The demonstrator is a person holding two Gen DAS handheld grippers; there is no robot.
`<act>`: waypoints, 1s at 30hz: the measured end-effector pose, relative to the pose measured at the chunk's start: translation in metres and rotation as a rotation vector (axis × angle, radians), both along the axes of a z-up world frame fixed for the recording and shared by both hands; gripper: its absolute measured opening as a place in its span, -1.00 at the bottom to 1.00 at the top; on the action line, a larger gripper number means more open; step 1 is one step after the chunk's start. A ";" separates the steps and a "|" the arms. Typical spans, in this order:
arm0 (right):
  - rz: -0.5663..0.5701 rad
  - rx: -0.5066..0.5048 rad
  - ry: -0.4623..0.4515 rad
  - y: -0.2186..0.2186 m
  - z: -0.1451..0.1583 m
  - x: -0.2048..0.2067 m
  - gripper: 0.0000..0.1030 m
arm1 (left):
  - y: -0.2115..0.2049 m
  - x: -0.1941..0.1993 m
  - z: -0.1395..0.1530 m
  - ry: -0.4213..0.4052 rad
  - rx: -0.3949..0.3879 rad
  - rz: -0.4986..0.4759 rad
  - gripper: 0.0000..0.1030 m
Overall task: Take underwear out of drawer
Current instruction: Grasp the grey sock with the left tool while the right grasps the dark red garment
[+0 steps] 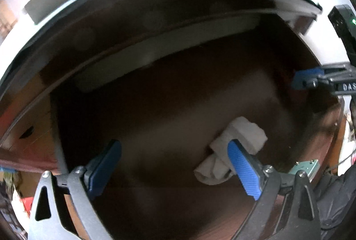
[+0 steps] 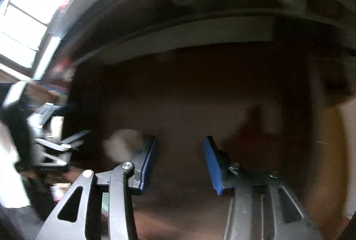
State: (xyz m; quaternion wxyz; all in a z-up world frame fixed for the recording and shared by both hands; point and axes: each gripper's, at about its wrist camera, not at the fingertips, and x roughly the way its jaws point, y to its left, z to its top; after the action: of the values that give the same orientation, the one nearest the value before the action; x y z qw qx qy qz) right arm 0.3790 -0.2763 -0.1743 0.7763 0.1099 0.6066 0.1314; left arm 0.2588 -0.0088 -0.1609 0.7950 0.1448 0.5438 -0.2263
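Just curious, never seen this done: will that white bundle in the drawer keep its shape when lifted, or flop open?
The white bundle looks like soft folded cloth, so it would probably sag or unroll. It likely weighs little. Lying flat on the drawer floor, it shouldn't roll.

One open drawer [image 1: 182, 93], dark brown wood inside. One white rolled underwear [image 1: 233, 151] in it, just behind the left gripper's [image 1: 175, 164] right-hand pad. Two grippers total, right gripper [image 2: 179, 160] the other. Two blue pads [image 1: 106, 164] on each, four in all. One pale strip [image 1: 155, 55] along the drawer's far edge, ahead of both claws.
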 end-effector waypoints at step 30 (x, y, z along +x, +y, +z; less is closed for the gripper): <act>0.227 -0.736 0.038 0.070 -0.048 0.003 -0.10 | -0.087 0.020 -0.062 0.266 0.222 -0.300 0.58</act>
State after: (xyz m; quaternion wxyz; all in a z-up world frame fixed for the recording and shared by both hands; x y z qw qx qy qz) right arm 0.3823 -0.2061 -0.2225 0.7331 -0.2416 0.6357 -0.0123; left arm 0.2792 -0.0953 -0.2227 0.6531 0.2794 0.6377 -0.2978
